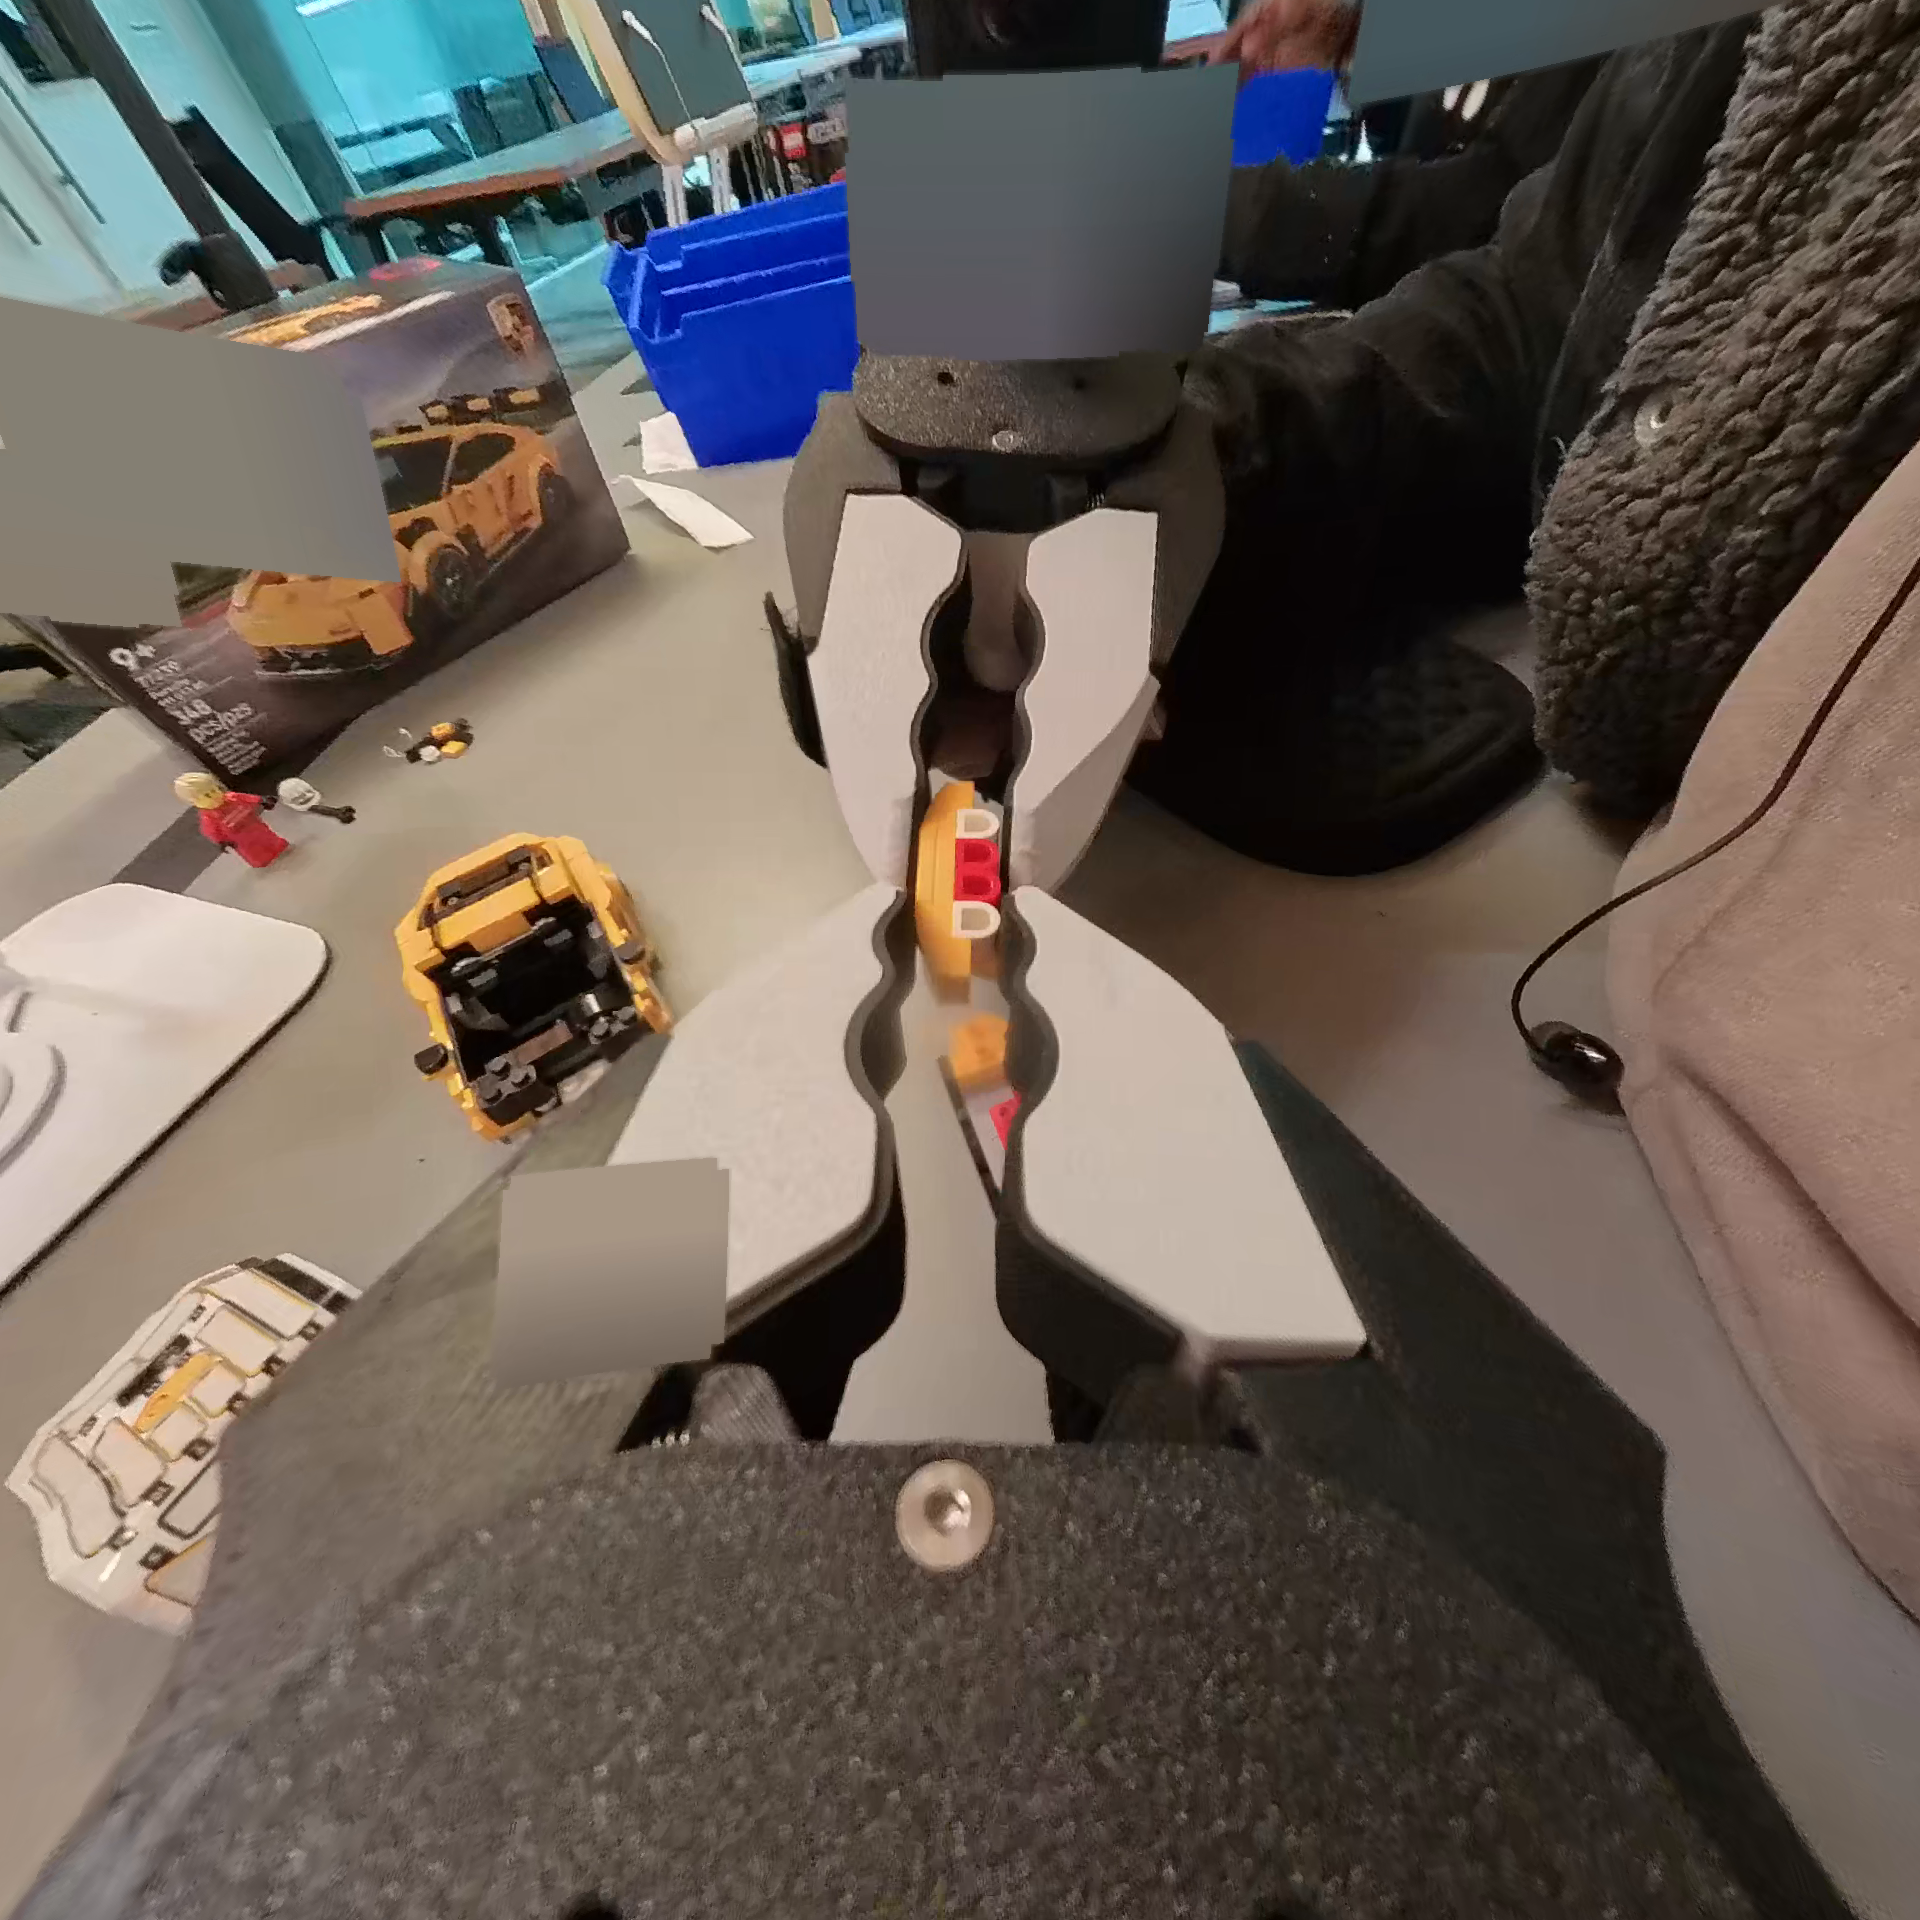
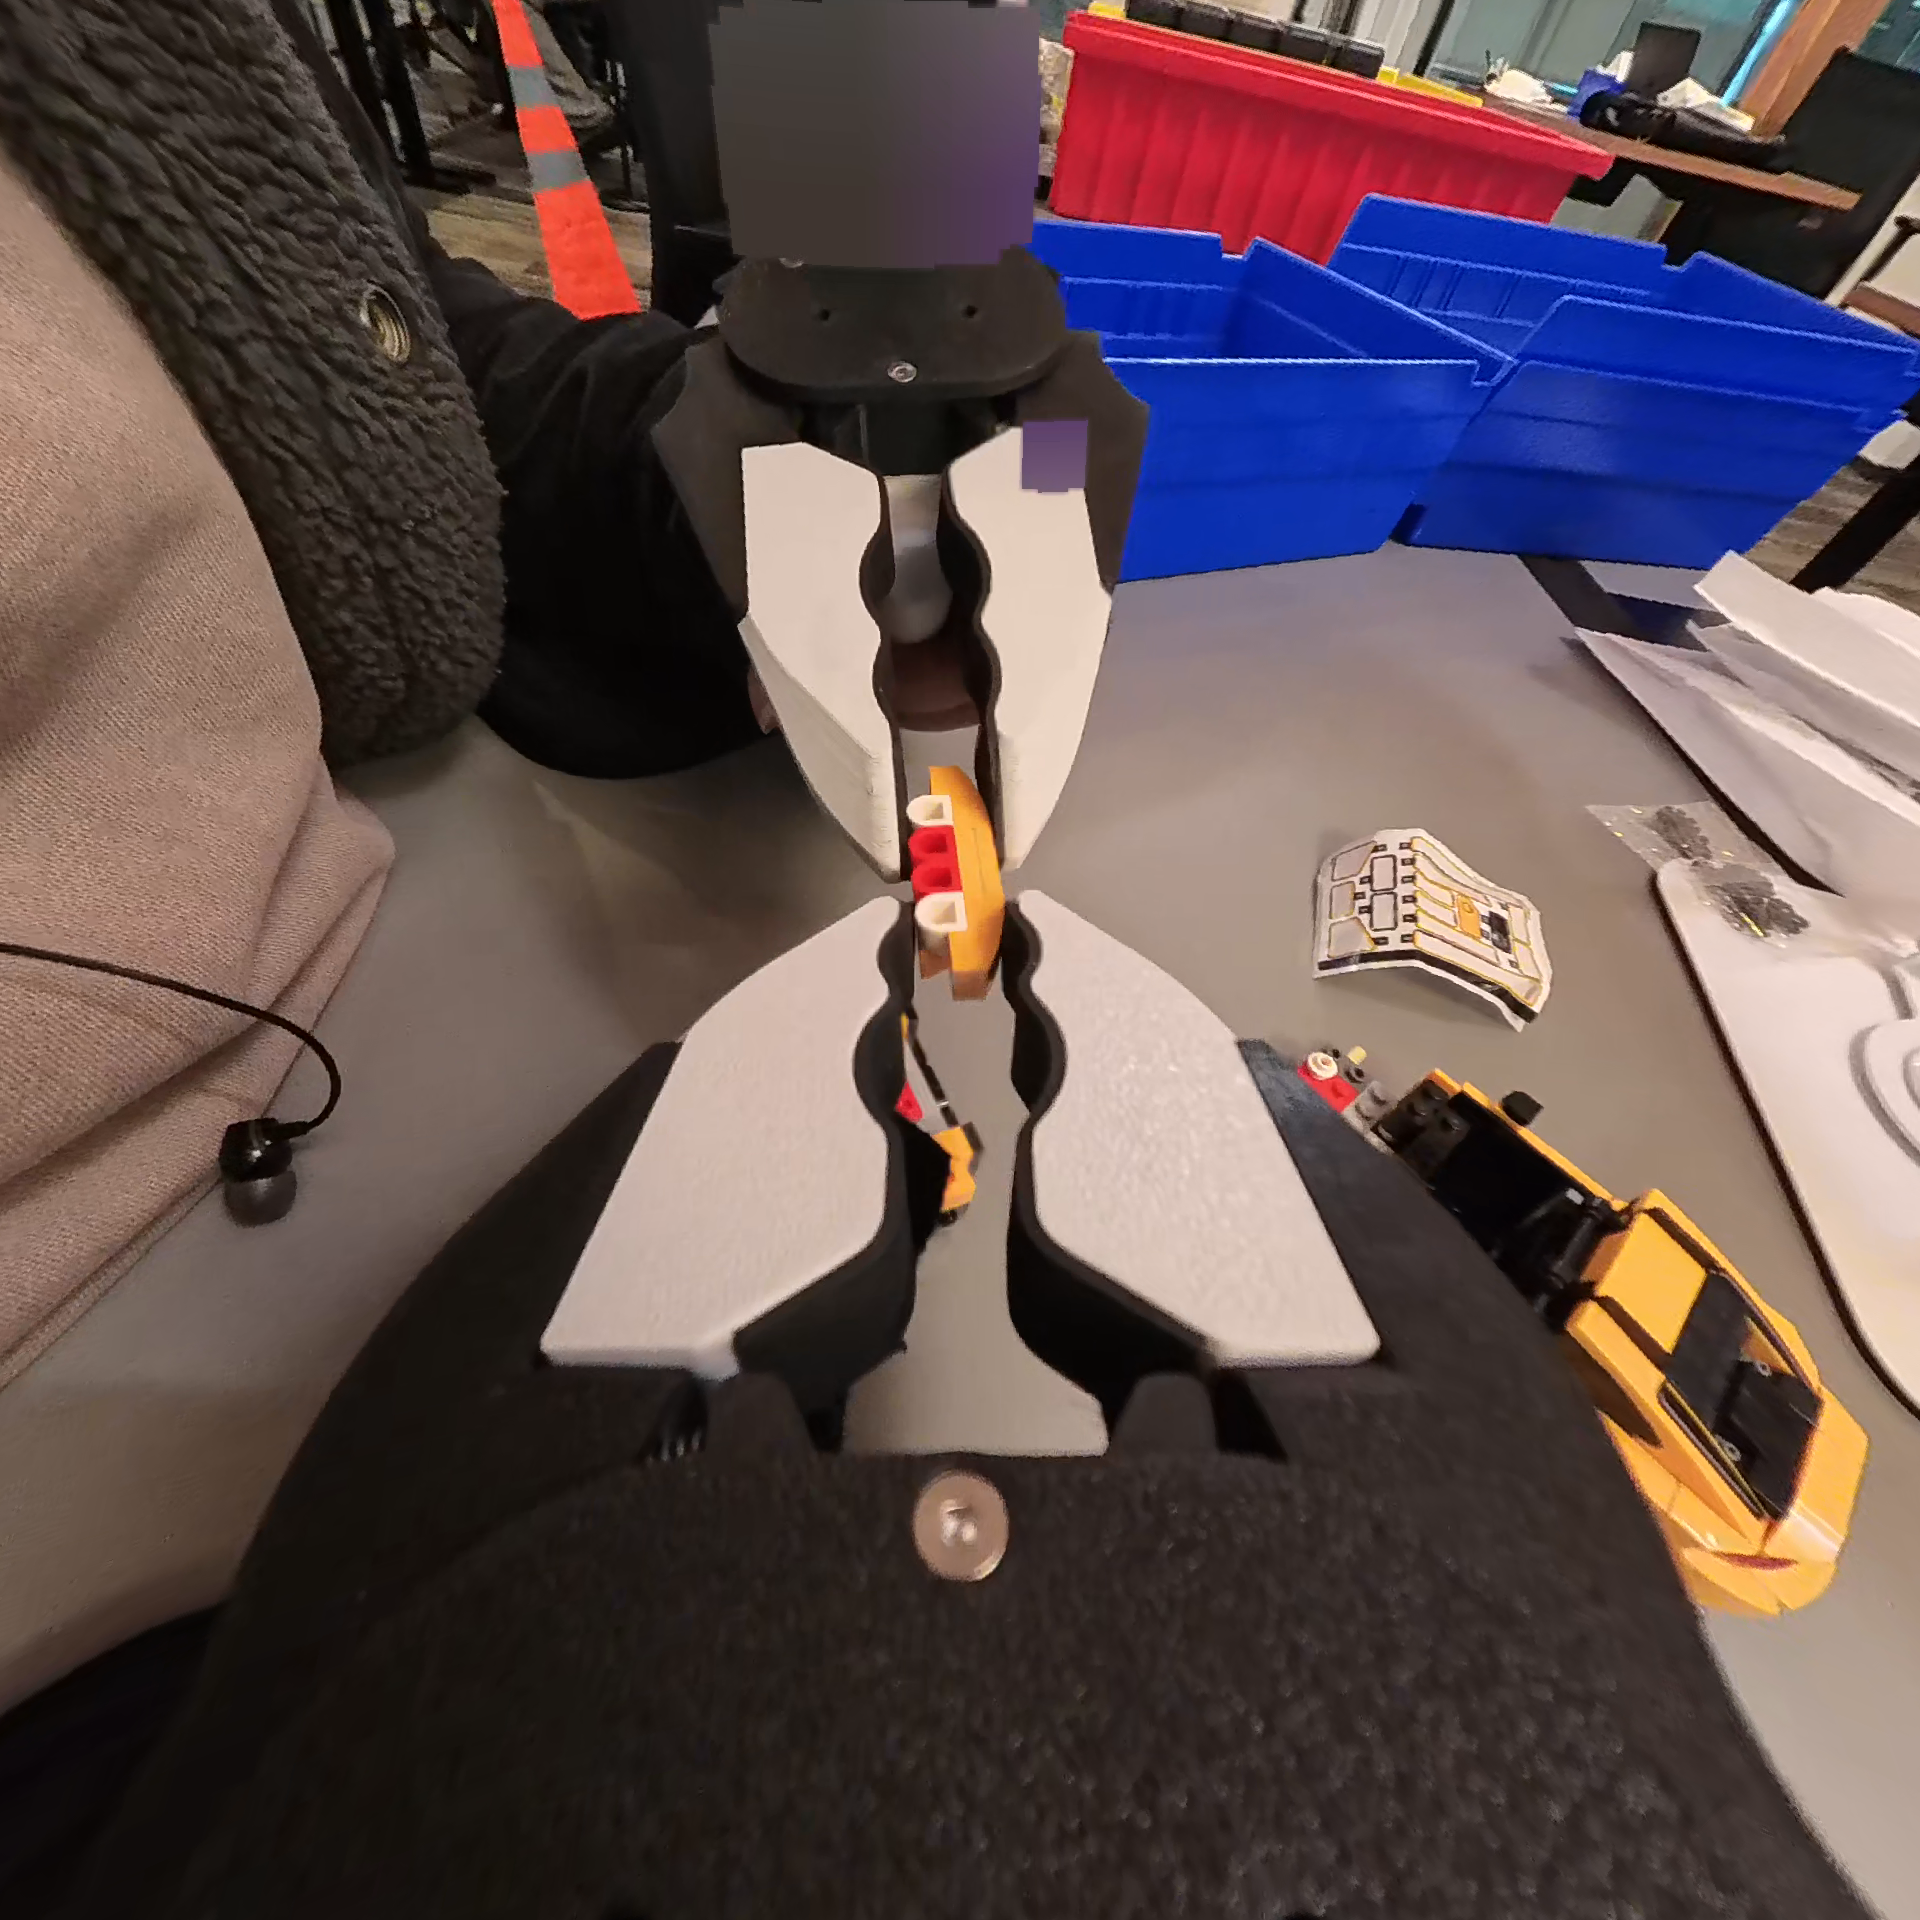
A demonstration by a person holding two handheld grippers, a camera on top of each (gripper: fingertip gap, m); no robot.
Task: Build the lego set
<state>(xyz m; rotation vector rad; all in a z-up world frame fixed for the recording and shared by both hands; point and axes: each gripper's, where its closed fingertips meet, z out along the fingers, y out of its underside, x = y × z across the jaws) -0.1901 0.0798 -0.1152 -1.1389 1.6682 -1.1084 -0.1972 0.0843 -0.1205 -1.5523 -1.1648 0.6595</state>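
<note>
My two grippers meet tip to tip above the grey table (image 1: 675, 727). Both are shut on one small yellow Lego sub-assembly (image 1: 935, 914) with red and white pieces on its side, held edge-up in the air. My left gripper (image 1: 951, 920) holds its near end in the left wrist view, and my right gripper (image 1: 961, 831) holds its far end. In the right wrist view my right gripper (image 2: 961, 920) grips the same sub-assembly (image 2: 977, 883), with the left gripper (image 2: 945, 821) opposite. The part-built yellow Lego car (image 1: 530, 977) (image 2: 1662, 1340) stands on the table.
Loose yellow and red pieces (image 1: 982, 1044) lie under the grippers. A minifigure (image 1: 234, 821), the set box (image 1: 436, 499), a sticker sheet (image 2: 1423, 925), a white pad (image 1: 135, 1039), blue bins (image 2: 1351, 436) and a black earbud cable (image 2: 260, 1153) surround the work. A person's sleeves (image 1: 1766, 935) border the table. Left and right tips are no more than a few centimetres apart. From either gripper's tips it is about 15 cm to the part-built yellow Lego car (image 2: 1662, 1340).
</note>
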